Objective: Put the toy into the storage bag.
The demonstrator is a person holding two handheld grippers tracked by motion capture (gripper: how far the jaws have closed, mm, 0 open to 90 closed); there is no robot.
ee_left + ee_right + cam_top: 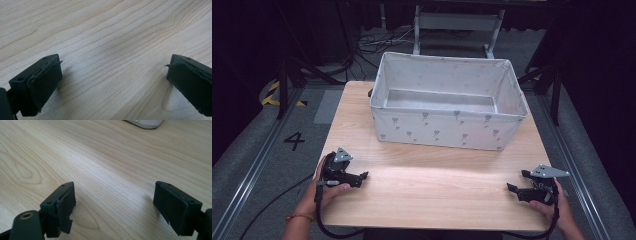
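Nothing started, by the look of it. Left gripper [362, 176] sat lower left on the table [432, 192], right gripper [514, 187] lower right, both with jaws apart and holding nothing. Fabric bin [447, 127] at upper centre looked empty. No task object visible.

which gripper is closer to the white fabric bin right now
Left, slightly. The left gripper sits near the table's front-left corner, below the fabric bin's left end. The right gripper rests lower, at the front-right corner.
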